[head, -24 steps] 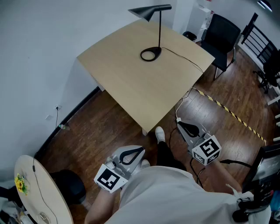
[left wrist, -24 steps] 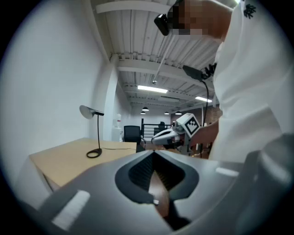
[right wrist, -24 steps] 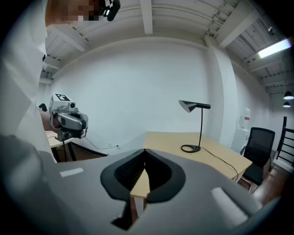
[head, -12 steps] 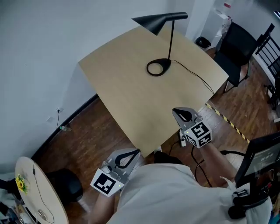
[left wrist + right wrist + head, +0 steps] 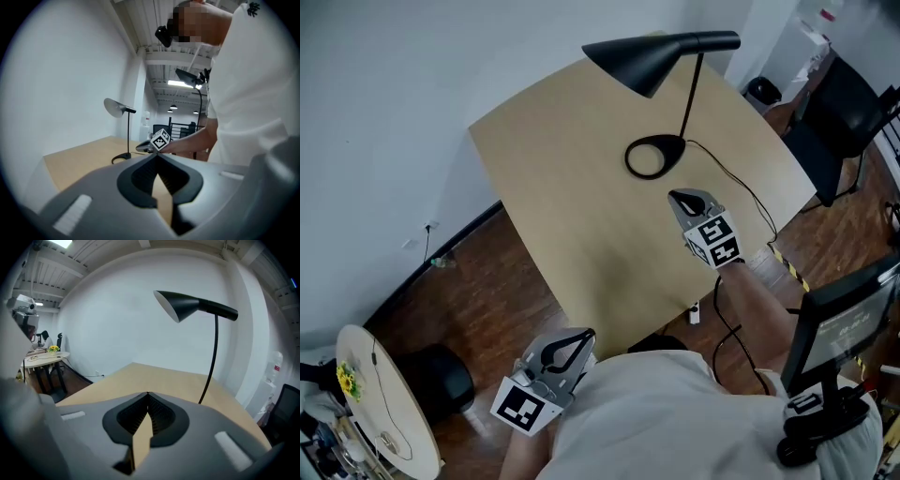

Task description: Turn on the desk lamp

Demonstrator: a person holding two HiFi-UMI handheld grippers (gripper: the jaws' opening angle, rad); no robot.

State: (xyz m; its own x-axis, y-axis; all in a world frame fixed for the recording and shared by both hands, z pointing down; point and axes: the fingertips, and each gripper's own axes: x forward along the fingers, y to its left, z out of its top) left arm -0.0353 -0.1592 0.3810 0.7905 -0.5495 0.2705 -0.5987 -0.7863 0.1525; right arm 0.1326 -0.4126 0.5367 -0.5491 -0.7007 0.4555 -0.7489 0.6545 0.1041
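Observation:
The black desk lamp (image 5: 661, 58) stands at the far side of the light wood desk (image 5: 572, 197), its ring base (image 5: 654, 156) on the top and its cord (image 5: 741, 187) trailing off the right edge. My right gripper (image 5: 681, 198) hovers over the desk just short of the base, shut and empty. In the right gripper view the shade (image 5: 180, 305) and pole (image 5: 211, 362) rise ahead of my right gripper (image 5: 148, 393). My left gripper (image 5: 583, 334) stays low by my body, off the desk's near edge, shut and empty. The left gripper view shows the lamp (image 5: 118, 108) far beyond my left gripper (image 5: 156, 154).
A black chair (image 5: 839, 103) stands beyond the desk's right corner. A monitor (image 5: 848, 319) is at my right. At lower left is a round white table (image 5: 375, 412) with yellow flowers, and a dark bin (image 5: 441, 384) sits on the wood floor by the wall.
My right gripper has risen from beside my legs to over the desk, close to the lamp base. The left gripper has barely moved. The head view has drawn nearer the desk.

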